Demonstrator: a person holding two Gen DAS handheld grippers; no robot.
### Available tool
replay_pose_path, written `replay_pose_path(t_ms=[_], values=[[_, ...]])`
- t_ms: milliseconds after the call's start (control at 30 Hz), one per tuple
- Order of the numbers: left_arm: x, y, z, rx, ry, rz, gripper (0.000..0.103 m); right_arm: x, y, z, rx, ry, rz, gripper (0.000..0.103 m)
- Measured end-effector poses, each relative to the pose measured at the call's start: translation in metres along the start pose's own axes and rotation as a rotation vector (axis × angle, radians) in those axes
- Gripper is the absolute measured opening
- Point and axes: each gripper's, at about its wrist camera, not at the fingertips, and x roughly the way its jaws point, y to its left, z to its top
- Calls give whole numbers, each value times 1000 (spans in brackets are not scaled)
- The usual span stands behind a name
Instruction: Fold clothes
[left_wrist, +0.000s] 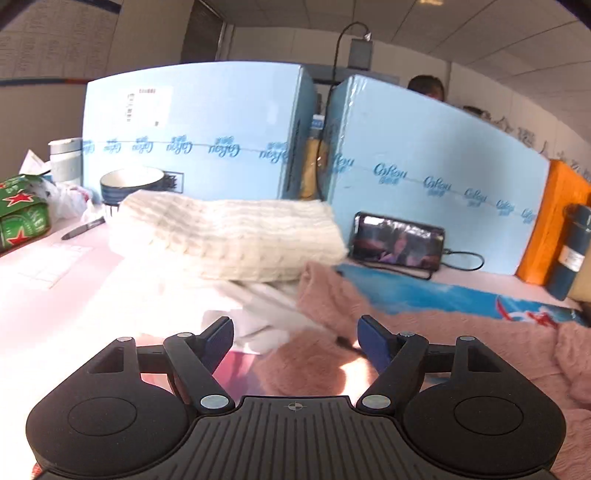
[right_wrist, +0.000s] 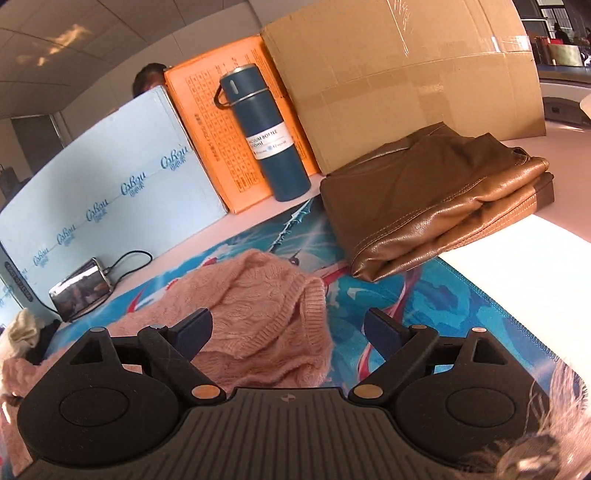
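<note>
A pink knit sweater (left_wrist: 424, 332) lies loosely spread on a blue patterned mat (right_wrist: 424, 295); it also shows in the right wrist view (right_wrist: 258, 314). My left gripper (left_wrist: 295, 338) is open and empty, just above the sweater's left edge. My right gripper (right_wrist: 288, 332) is open and empty, over the sweater's right end. A folded cream knit garment (left_wrist: 229, 236) lies behind the left gripper. A folded brown leather jacket (right_wrist: 436, 199) lies at the right on the table.
Light blue boxes (left_wrist: 192, 133) wall the back. A phone (left_wrist: 399, 242) with a cable leans there. A dark blue vacuum bottle (right_wrist: 266, 136), an orange box (right_wrist: 221, 122) and a cardboard box (right_wrist: 406, 74) stand behind. A bowl (left_wrist: 129, 182), a pen (left_wrist: 83, 229) and a green box (left_wrist: 22, 214) are at left.
</note>
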Motion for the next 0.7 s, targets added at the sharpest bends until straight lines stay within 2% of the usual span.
replay_pose_path(t_ms=[67, 100, 133, 167, 200, 233, 267, 300, 400, 467, 600, 700], values=[[10, 2, -6, 47, 66, 26, 75, 11, 11, -7, -44, 15, -91, 85], [16, 2, -9, 54, 100, 26, 72, 14, 16, -9, -67, 18, -124, 80], [20, 2, -13, 63, 127, 18, 58, 18, 21, -12, -89, 21, -156, 74], [21, 1, -15, 80, 133, 4, 53, 20, 26, -14, -108, 25, -166, 63], [21, -2, -15, 107, 132, -17, 35, 21, 30, -15, -126, 28, -162, 44], [20, -5, -15, 138, 134, -55, 15, 23, 34, -17, -144, 31, -159, 36], [20, -10, -17, 176, 134, -84, 10, 23, 36, -18, -159, 32, -156, 23], [18, -16, -20, 220, 129, -94, 10, 23, 38, -19, -166, 33, -156, 13], [12, -29, -22, 265, 99, -125, 10, 15, 37, -18, -176, -8, -205, 10], [8, -34, -19, 258, 73, -156, 10, 6, 34, -18, -198, -40, -257, 10], [-3, -37, -12, 241, 43, -218, 10, -8, 19, -21, -206, -47, -354, 10], [-10, -33, -12, 252, 47, -193, 10, -18, 6, -24, -164, -31, -379, 10]])
